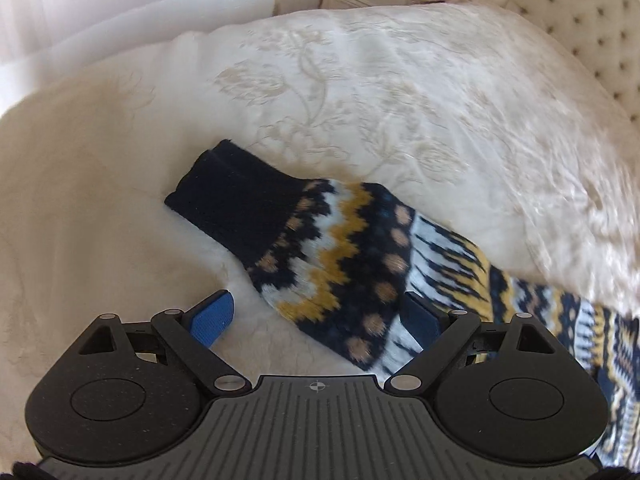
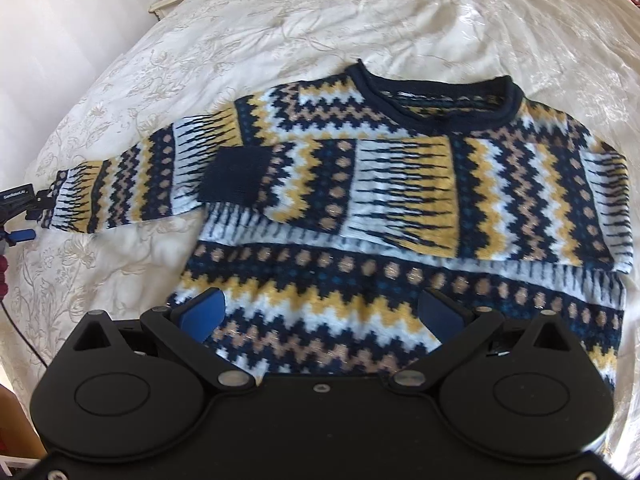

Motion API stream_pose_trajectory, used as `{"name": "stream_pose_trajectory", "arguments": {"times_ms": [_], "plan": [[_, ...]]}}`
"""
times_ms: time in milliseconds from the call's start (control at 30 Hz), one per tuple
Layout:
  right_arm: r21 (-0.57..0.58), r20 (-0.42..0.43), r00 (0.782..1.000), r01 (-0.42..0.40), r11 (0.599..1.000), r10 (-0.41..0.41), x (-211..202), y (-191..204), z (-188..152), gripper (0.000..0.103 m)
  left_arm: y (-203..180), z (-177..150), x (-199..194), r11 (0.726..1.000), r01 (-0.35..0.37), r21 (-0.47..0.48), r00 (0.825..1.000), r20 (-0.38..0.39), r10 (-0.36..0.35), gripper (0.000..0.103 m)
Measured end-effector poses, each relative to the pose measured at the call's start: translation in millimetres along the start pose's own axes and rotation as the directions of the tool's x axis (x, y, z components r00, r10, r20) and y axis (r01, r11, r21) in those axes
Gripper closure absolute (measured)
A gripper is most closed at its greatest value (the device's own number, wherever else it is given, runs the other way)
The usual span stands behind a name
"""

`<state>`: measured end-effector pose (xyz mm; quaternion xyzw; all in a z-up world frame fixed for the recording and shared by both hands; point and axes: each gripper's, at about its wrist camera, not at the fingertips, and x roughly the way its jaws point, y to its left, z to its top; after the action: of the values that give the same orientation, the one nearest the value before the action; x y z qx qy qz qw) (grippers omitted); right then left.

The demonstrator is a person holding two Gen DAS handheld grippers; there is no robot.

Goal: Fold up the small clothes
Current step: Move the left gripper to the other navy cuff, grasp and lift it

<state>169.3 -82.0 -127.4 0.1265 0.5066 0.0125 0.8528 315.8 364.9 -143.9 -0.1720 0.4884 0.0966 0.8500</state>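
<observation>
1. The sweater (image 2: 400,208) lies front-up on the white bedspread (image 2: 280,40), collar (image 2: 440,100) pointing away from the right camera and hem nearest it. Taking the collar as the landmark: one sleeve is already folded across the chest just below the collar, its dark cuff (image 2: 236,176) lying on the body; the other sleeve (image 2: 112,188) stretches straight out to the side, well away from the collar.

2. The left gripper (image 1: 320,316) hangs just above that outstretched sleeve, near its navy cuff (image 1: 236,208), which is the point of the garment farthest from the collar. Its jaws stand wide apart with nothing between them; one blue pad (image 1: 212,316) is over bare bedspread, the other over the knit.

3. The right gripper (image 2: 324,312) hovers over the hem end, opposite the collar, also spread wide and holding nothing.

4. Handling, as a judgement: this is a thick, soft knit, floppy and fairly light, with a rough surface that should not slip from the pads. It will stretch and sag if lifted by a single thin layer.

5. The best hold looks like the ribbed cuff or the sleeve just behind it, pinching both layers, so the sleeve can be carried across toward the collar side.

6. The soft bedspread may bunch into the pinch, so a shallow bite on the sleeve edge seems safer.
</observation>
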Motion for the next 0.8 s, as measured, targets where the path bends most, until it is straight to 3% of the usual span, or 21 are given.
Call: {"name": "stream_pose_trajectory", "arguments": {"times_ms": [300,367,500,633,800], "plan": [[-0.047,-0.026,1.000,-0.004,0.999,0.003,7.4,28.3,8.7,0.000,5.2,17.6,23.0,0.999,0.033,-0.001,0.999,0.026,-0.033,0.014],[-0.051,-0.029,1.000,-0.004,0.999,0.002,8.4,30.9,9.6,0.001,7.4,19.9,22.3,0.998,0.048,-0.029,0.997,0.058,-0.047,0.038],[-0.058,-0.035,0.999,-0.009,0.998,0.007,9.7,33.9,10.9,0.000,15.6,20.7,16.5,0.990,0.108,-0.092,0.992,0.079,-0.101,0.049],[-0.077,-0.042,0.999,-0.019,0.997,0.016,11.4,36.5,11.6,0.000,18.8,20.8,10.6,0.987,0.125,-0.105,0.990,0.084,-0.117,0.091],[-0.088,-0.038,0.999,-0.041,0.995,0.038,10.3,37.5,11.5,0.000,11.5,20.5,-15.5,0.982,0.159,-0.102,0.980,0.135,-0.144,0.094]]}}
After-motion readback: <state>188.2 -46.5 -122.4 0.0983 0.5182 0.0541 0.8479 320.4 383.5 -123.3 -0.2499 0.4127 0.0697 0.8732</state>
